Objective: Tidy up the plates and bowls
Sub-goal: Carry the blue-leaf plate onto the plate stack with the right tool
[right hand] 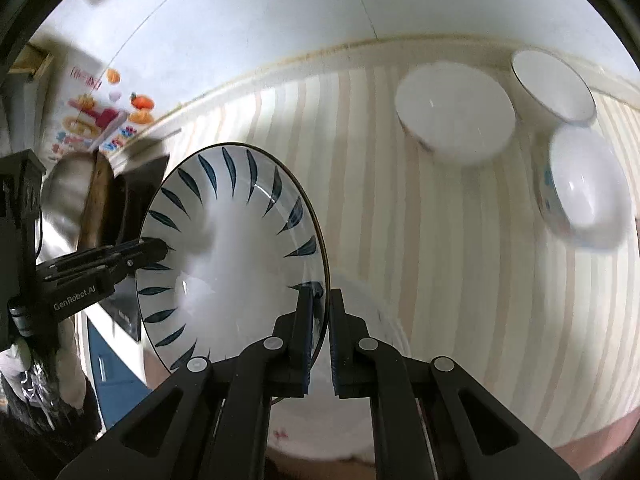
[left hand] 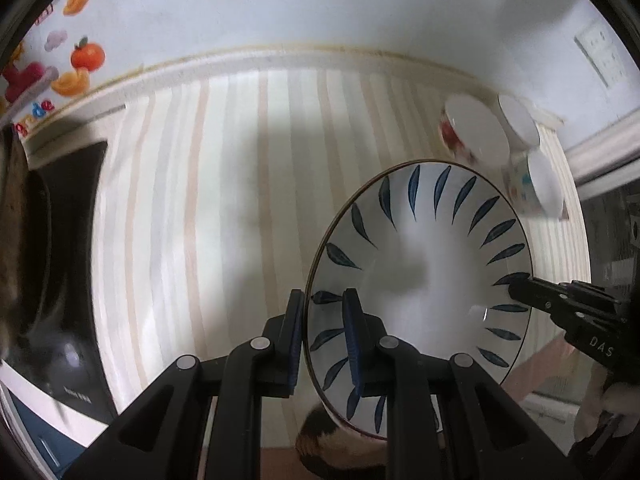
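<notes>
A white plate with blue leaf marks (left hand: 424,276) is held tilted above the striped table. My left gripper (left hand: 326,304) is shut on its left rim. My right gripper (right hand: 320,300) is shut on the opposite rim of the same plate (right hand: 224,256); it shows at the right in the left wrist view (left hand: 520,292). Three white bowls stand at the far right of the table: a large one (right hand: 456,108), one with a dark rim (right hand: 554,84), one with a coloured pattern (right hand: 584,188). Another white plate (right hand: 360,380) lies under the held plate.
A dark appliance (left hand: 68,272) stands at the table's left end. A box with orange fruit pictures (left hand: 60,64) is behind it. The wall (left hand: 320,4) runs along the table's far edge, with a socket (left hand: 602,54) at the right.
</notes>
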{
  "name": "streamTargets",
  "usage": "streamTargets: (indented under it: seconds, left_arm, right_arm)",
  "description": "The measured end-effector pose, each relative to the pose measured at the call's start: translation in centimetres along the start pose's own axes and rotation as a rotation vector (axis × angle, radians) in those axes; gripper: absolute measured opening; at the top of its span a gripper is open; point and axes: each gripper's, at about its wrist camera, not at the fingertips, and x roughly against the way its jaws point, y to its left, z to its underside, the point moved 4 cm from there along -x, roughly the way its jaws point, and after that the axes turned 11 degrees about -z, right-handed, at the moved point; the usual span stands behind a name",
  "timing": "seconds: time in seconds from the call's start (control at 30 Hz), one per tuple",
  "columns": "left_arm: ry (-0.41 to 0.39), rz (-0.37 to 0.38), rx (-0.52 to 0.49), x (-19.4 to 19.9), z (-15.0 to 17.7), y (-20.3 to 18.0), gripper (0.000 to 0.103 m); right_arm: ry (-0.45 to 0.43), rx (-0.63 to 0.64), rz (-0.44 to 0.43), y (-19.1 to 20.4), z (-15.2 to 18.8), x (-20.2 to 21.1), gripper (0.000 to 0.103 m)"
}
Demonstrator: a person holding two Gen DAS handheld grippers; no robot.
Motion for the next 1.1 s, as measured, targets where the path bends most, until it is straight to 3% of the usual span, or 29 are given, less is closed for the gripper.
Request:
streamTargets:
  seconds: [0.2,0.4,1.1]
  left_arm:
    - [0.081,-0.021,-0.044,-2.6,3.4,-1.6,0.017]
    - [0.136,-0.041,-0.072,-4.7,5.1,-3.0,0.017]
    - [0.137,-0.113,-0.090,-6.4,5.2,-7.7,0.017]
  right_arm:
    - [0.027,-0.033,-0.008,-1.7,3.9,-0.9,0.008]
    - [0.054,-0.063,0.002,-3.7,5.7,-2.9,0.008]
    - [0.102,-0.100,0.006,-6.8,6.5,-4.6,0.008]
